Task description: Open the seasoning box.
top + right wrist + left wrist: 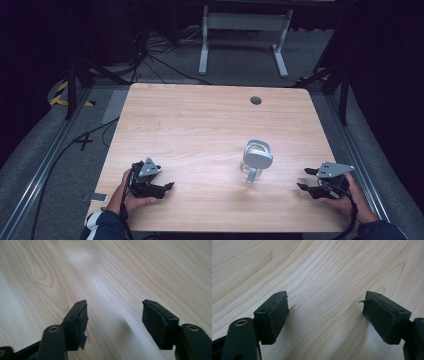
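Wooden table (200, 125) – jaws apart; nothing gripped

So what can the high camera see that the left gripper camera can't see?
The high view alone takes in the whole scene: both hands, the left gripper and right gripper, a grey and clear object standing on the table between them, the round hole near the table's far edge, a phone on the floor and a white frame behind.

The left gripper view alone gives a close look at its own pads, worn and peeling at the edges.

Both show the wooden table and the left gripper's jaws standing open with nothing between them.
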